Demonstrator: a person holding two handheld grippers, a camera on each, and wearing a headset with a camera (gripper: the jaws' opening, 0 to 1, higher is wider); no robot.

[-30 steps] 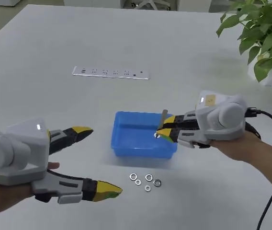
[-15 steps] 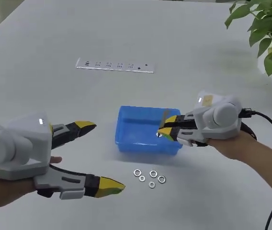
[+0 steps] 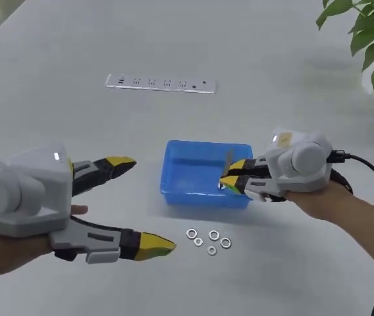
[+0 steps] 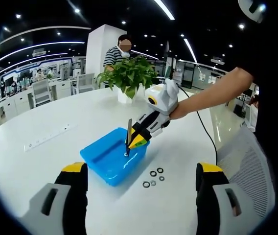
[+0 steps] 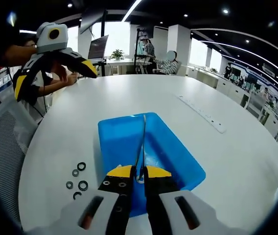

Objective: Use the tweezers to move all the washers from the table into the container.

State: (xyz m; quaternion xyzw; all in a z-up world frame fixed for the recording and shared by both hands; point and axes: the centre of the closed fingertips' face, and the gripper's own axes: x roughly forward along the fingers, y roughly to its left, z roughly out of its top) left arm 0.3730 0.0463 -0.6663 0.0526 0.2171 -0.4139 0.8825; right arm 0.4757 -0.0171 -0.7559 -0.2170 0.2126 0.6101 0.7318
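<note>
Glossy plastic container (image 3: 200,198), shiny metal washers (image 3: 214,235) and tweezers (image 5: 142,139), matt white table (image 3: 108,39).

A white power strip (image 3: 160,83) lies flat on the pale table (image 3: 55,59), well ahead of the left gripper (image 3: 151,203). A leafy potted plant (image 3: 371,39) stands far beyond the right gripper (image 3: 230,176), off to its right. A person (image 4: 117,51) stands behind the plant. A mesh chair (image 5: 2,147) sits at the table's edge, to the left in the right gripper view.

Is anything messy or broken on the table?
No, nothing stands out. The blue container sits flat, five washers lie in a small cluster beside it, and the right gripper holds the tweezers over it.
</note>
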